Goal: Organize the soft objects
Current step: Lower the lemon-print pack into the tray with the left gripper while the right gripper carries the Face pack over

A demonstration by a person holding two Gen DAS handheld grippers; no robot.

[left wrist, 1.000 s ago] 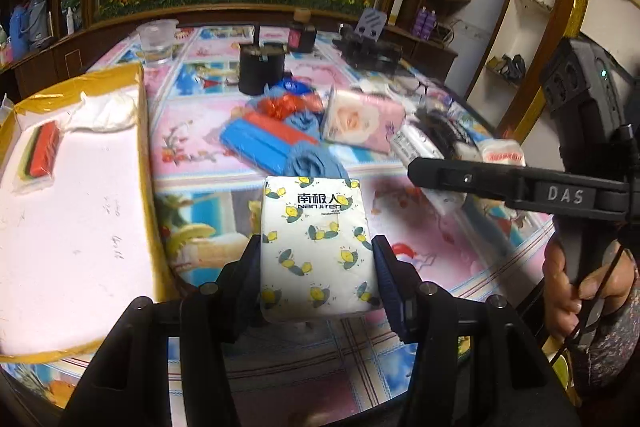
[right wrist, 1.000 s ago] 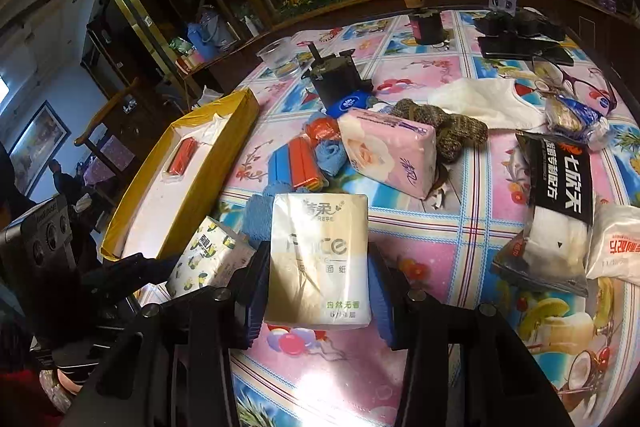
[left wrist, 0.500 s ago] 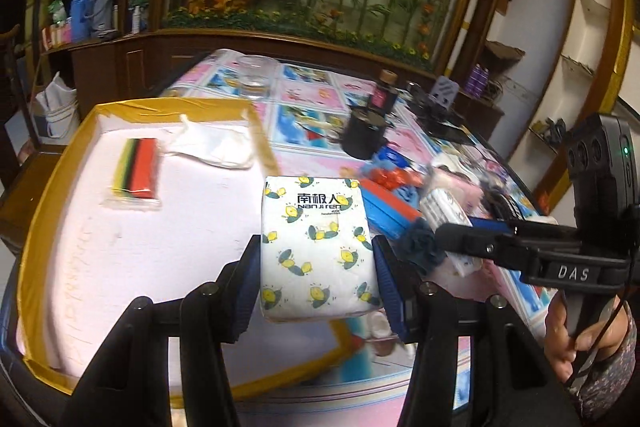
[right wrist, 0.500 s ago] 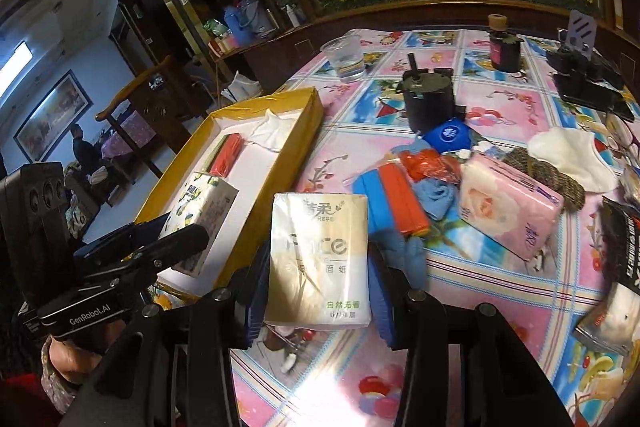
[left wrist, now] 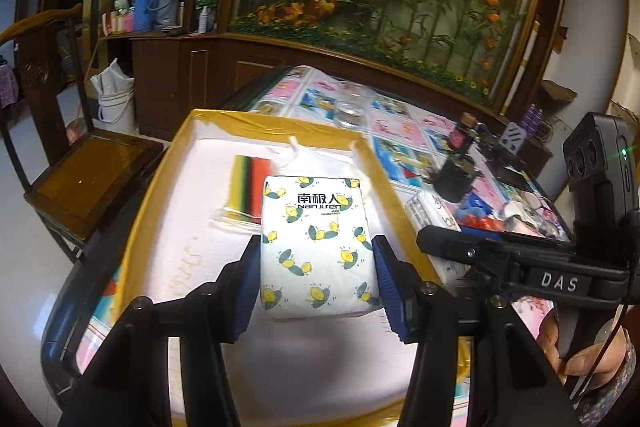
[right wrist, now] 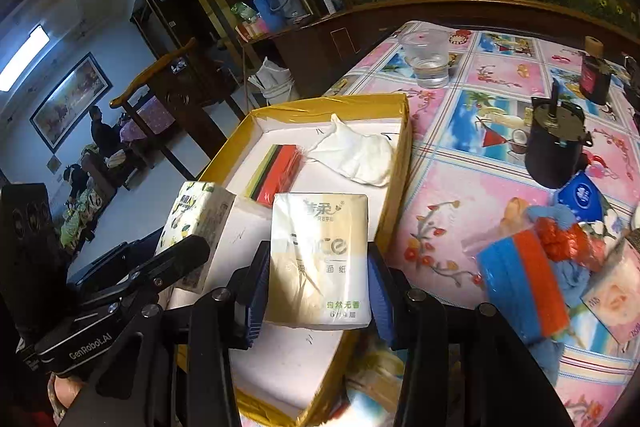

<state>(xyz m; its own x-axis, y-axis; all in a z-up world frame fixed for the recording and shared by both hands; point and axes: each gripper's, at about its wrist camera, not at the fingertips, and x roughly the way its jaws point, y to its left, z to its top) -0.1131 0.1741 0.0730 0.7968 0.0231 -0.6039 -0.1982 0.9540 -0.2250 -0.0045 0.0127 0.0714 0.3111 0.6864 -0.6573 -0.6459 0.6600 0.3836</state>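
Over the yellow-rimmed box (left wrist: 160,195), left wrist view: my left gripper (left wrist: 318,279) is clamped on a white tissue pack with lemon print (left wrist: 318,247), blue pads pressed against its 2 long sides. Pack hangs above the box's white floor, not resting on it. Beyond the pack, inside the box: a striped cloth bundle in a clear bag (left wrist: 250,187) and a crumpled white cloth (left wrist: 316,161). My right gripper (left wrist: 444,247) comes in from the right edge, hand (left wrist: 588,359) on its handle. Patterned tablecloth (left wrist: 404,131) behind, with a black cylinder (left wrist: 454,181) standing on it.

Right wrist view: my right gripper (right wrist: 316,291) holds a cream tissue pack (right wrist: 320,259) pinched between both pads, over the near right part of the box (right wrist: 394,163), by its rim. Left gripper (right wrist: 176,263) sits low left with the lemon pack (right wrist: 196,223) in it, also over the box. White cloth (right wrist: 356,155) and striped bundle (right wrist: 276,173) lie at the far end. On the tablecloth (right wrist: 452,187) right of the box: blue and orange cloths (right wrist: 524,287), a pink tissue pack (right wrist: 616,295), the black cylinder (right wrist: 554,151), 1 clear cup (right wrist: 426,57).
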